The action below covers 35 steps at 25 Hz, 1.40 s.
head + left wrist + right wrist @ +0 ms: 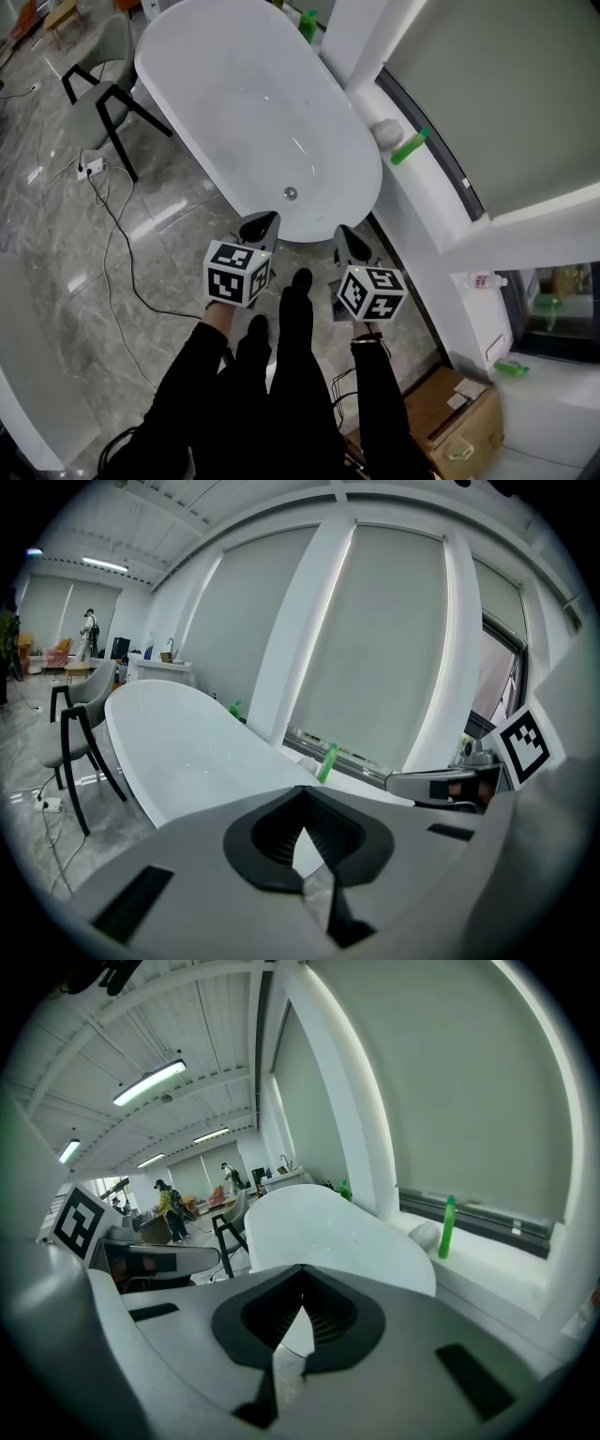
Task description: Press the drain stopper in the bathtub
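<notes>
In the head view, the white bathtub [234, 103] lies obliquely ahead of both grippers. The drain stopper [290, 193] is a small round metal piece on its bottom, near the end closest to the fingers. The left gripper [260, 227] is held at the near rim of the tub. The stopper is just ahead of its fingers and a little to their right, and it is not touched. The right gripper [350, 242] is beside the left one, just outside the rim, with the stopper ahead of it and to its left. Behind both grippers are the person's black legs [291, 356]. A green bottle [409, 147] is on the white sill [427, 202], ahead of the right fingers and to their right. A chair [103, 94] stands far to the left of the left fingers. A cardboard box [450, 422] is on the floor behind the right gripper.

In the left gripper view, the fingers of the left gripper [302, 793] are closed together at the tips and nothing is between them. Beyond them the bathtub [187, 742] stretches ahead and to the left. The green bottle [328, 761] stands almost straight ahead, and the right gripper [441, 785] is at the right.

In the right gripper view, the fingers of the right gripper [302, 1269] are also closed and hold nothing. The bathtub [328, 1232] is directly ahead of them, the green bottle [447, 1227] stands to the right, and the left gripper [150, 1260] is at the left.
</notes>
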{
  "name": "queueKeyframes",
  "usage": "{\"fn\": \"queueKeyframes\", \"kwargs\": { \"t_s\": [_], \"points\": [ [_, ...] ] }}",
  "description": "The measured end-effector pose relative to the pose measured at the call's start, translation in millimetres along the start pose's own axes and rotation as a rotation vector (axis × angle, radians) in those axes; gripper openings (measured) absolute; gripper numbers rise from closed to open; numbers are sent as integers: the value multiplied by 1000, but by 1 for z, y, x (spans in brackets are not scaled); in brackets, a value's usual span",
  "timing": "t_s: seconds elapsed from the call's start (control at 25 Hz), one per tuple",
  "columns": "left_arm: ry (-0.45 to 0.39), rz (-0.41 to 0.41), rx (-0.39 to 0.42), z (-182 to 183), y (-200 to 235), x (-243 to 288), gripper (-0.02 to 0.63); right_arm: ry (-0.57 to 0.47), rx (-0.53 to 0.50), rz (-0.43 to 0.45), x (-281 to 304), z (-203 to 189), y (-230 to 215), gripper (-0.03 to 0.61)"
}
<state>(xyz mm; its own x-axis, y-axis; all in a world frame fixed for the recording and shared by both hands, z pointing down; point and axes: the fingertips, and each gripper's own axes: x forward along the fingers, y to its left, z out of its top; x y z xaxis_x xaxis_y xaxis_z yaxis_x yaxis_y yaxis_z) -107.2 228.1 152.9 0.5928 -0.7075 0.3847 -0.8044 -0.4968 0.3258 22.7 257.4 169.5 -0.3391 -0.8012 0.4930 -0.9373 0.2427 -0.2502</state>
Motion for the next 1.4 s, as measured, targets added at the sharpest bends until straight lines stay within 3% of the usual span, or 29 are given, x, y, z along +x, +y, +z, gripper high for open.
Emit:
{"fn": "queueKeyframes", "kwargs": {
  "t_s": [0.28,0.6,1.0,1.4],
  "points": [
    [35,17,3,14,18,55,5,12,-2,32,51,28,-30,-2],
    [91,78,-39,26,42,136,5,103,21,64,120,45,-86,-2],
    [153,128,-52,35,63,217,5,211,5,132,184,52,-129,-2],
    [253,110,-51,8,93,283,5,271,35,108,232,29,-160,-2]
  ]
}}
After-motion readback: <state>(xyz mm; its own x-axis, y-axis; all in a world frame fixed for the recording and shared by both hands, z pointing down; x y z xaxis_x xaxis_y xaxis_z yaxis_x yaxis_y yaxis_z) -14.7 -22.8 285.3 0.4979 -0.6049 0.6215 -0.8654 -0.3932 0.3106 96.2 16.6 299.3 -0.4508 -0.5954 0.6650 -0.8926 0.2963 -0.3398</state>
